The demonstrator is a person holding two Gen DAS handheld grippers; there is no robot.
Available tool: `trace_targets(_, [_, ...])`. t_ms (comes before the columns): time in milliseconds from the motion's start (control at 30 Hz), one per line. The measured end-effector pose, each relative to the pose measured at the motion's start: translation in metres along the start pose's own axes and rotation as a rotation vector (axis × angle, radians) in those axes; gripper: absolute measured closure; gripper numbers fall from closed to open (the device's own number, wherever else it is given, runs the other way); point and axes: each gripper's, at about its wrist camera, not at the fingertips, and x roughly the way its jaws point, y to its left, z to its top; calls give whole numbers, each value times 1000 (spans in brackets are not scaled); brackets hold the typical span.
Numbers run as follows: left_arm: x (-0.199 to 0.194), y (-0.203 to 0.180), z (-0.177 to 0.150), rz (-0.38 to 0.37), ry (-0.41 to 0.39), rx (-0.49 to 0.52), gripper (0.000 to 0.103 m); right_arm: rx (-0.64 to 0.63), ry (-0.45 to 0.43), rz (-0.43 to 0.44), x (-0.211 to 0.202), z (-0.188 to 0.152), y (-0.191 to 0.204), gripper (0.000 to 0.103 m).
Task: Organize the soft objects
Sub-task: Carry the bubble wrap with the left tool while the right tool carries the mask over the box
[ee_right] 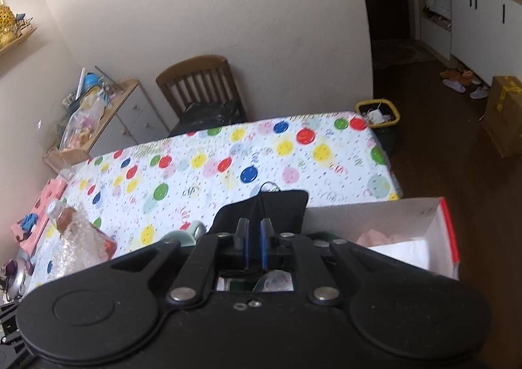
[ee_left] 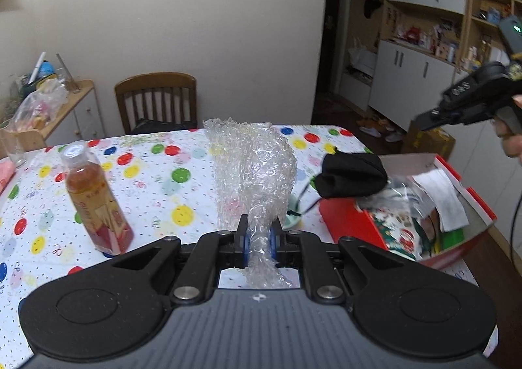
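Bubble wrap (ee_left: 251, 170) clenched in left hand-held gripper (ee_left: 259, 238); right hand-held gripper (ee_right: 254, 238) grasps black cloth (ee_right: 274, 206) beside red box (ee_right: 447, 228).

crinkled clear bubble wrap (ee_left: 251, 173), matt black cloth pouch (ee_left: 352, 178), glossy cardboard box (ee_left: 345, 225).

One bubble wrap sheet (ee_left: 251, 170), one black pouch (ee_left: 352, 178) and one bottle (ee_left: 94, 202) show. One red box (ee_left: 345, 225) sits right, one chair (ee_left: 156, 101) far.

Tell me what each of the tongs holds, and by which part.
Left tongs: bubble wrap, pinched near its lower end. Right tongs: black cloth pouch, pinched at a fold on its near edge.
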Motion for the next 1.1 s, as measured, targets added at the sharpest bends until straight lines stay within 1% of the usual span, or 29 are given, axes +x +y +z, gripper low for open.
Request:
trace_targets(67, [1, -7, -2, -16, 8, 22, 92, 11, 0, 7, 2, -2, -1, 97])
trace_targets(167, [1, -25, -1, -63, 9, 85, 92, 22, -1, 15, 0, -5, -7, 96])
trace_targets(300, [4, -64, 6, -127, -8, 193, 92, 29, -7, 5, -10, -8, -19, 96])
trace_targets(500, [15, -123, 23, -224, -29, 310, 92, 55, -14, -21, -28, -19, -51, 94])
trace_targets(600, [28, -148, 30, -259, -17, 345, 92, 65, -14, -32, -37, -27, -67, 93])
trace_targets(733, [55, -178, 35, -278, 19, 381, 92, 84, -15, -45, -47, -36, -88, 90])
trace_targets(833, [73, -197, 32, -276, 46, 407, 92, 97, -8, -52, -50, -41, -101, 88])
trace_targets(933, [93, -216, 27, -271, 91, 440, 92, 107, 2, -58, -53, -47, -113, 87])
trace_targets(1100, [109, -239, 16, -280, 129, 487, 92, 113, 20, -68, -54, -56, -127, 85])
